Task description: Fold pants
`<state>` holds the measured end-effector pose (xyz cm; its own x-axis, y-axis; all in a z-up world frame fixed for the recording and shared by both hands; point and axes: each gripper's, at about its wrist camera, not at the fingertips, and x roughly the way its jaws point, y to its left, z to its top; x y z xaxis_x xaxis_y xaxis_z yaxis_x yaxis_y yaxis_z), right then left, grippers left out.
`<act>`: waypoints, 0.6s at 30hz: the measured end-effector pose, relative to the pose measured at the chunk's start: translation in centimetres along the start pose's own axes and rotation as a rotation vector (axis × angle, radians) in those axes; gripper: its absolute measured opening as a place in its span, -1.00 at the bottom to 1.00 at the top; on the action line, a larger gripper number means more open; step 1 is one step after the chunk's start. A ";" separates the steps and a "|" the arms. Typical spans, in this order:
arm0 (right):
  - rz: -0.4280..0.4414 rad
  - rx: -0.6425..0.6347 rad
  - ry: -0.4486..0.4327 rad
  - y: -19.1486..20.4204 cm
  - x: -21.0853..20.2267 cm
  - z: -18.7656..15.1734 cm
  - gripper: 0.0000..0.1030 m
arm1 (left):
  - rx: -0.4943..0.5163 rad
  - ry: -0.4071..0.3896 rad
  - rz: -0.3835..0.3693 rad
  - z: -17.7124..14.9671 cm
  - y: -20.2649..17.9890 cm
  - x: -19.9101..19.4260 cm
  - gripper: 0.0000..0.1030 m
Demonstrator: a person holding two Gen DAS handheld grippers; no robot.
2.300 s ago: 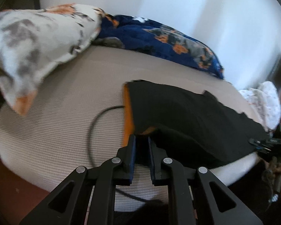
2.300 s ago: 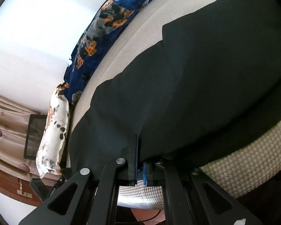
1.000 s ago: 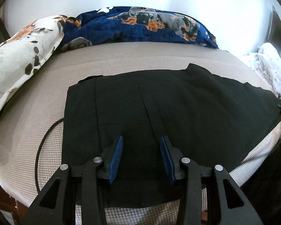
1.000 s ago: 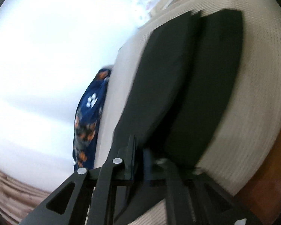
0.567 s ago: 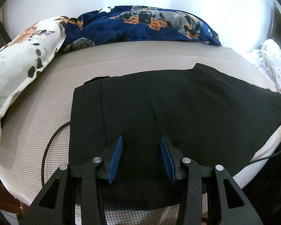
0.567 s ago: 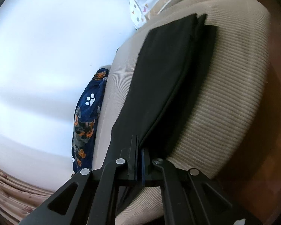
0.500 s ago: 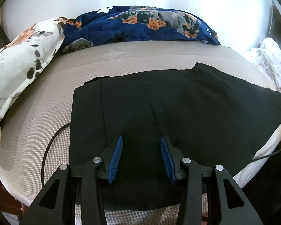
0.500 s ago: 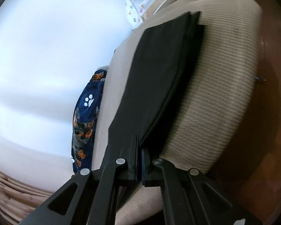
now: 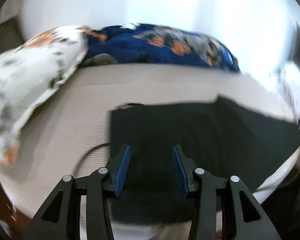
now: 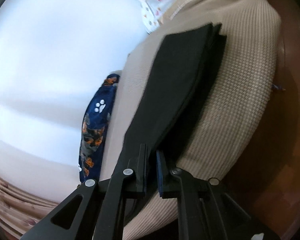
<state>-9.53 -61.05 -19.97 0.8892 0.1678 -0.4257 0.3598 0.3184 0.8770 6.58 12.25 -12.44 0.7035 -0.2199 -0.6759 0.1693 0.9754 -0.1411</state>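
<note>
Black pants (image 9: 200, 132) near bed (image 9: 150, 84) edge, left tongs (image 9: 150, 150) widening

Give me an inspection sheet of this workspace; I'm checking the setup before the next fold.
Surface: beige textured mattress, mostly bare on the left.
Job's things: black pants folded flat near the front edge, layers stacked.
Clutter: white floral pillow, navy dog-print blanket, white patterned cloth.
Grippers: left gripper open above the pants, jaws just widening, nothing held; right gripper just opening, a slim gap at the pants' edge.
Cables: dark cable looping on the mattress beside the pants.
Surroundings: white wall, curtain; left view blurred.
</note>
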 end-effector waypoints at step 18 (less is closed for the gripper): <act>0.132 -0.244 0.226 8.6 2.7 -11.3 -0.76 | -0.254 0.262 -0.283 -4.9 5.8 0.2 -0.18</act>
<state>-7.23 -47.30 -16.13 0.8289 0.4157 -0.3744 0.1432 0.4892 0.8603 4.31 17.93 -16.97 0.4504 -0.4989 -0.7405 0.1318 0.8574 -0.4975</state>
